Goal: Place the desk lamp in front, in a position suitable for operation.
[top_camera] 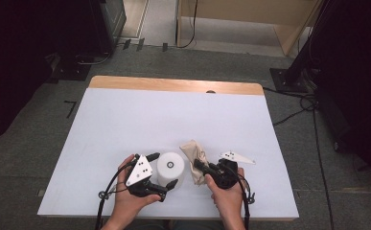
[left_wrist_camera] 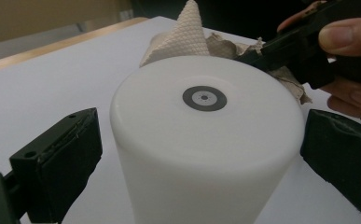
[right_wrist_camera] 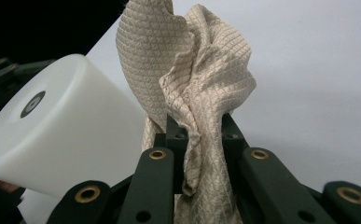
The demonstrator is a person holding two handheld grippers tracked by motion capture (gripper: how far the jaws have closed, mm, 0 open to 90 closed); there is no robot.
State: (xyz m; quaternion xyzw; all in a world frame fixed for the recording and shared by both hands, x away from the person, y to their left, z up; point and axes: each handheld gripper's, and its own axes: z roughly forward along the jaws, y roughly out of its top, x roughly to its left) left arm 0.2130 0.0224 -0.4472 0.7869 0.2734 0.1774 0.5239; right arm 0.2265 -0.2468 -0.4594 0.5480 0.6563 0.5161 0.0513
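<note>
A white cylinder (top_camera: 170,165) with a small grey ring mark on its top (left_wrist_camera: 204,98) stands on the table near the front edge. My left gripper (top_camera: 162,170) is open with one jaw on each side of the cylinder; in the left gripper view a thin gap shows beside the left jaw. A crumpled beige cloth (top_camera: 192,152) with a diamond weave is just right of the cylinder and touches it. My right gripper (right_wrist_camera: 201,135) is shut on the cloth, which bunches up above its jaws (right_wrist_camera: 187,60). The right gripper (left_wrist_camera: 267,49) and its hand lie behind the cylinder.
The white table top (top_camera: 173,115) stretches wide behind and to both sides of the objects. Its wooden far edge (top_camera: 173,85) has a small notch. Cables and dark stands sit on the floor beyond the table.
</note>
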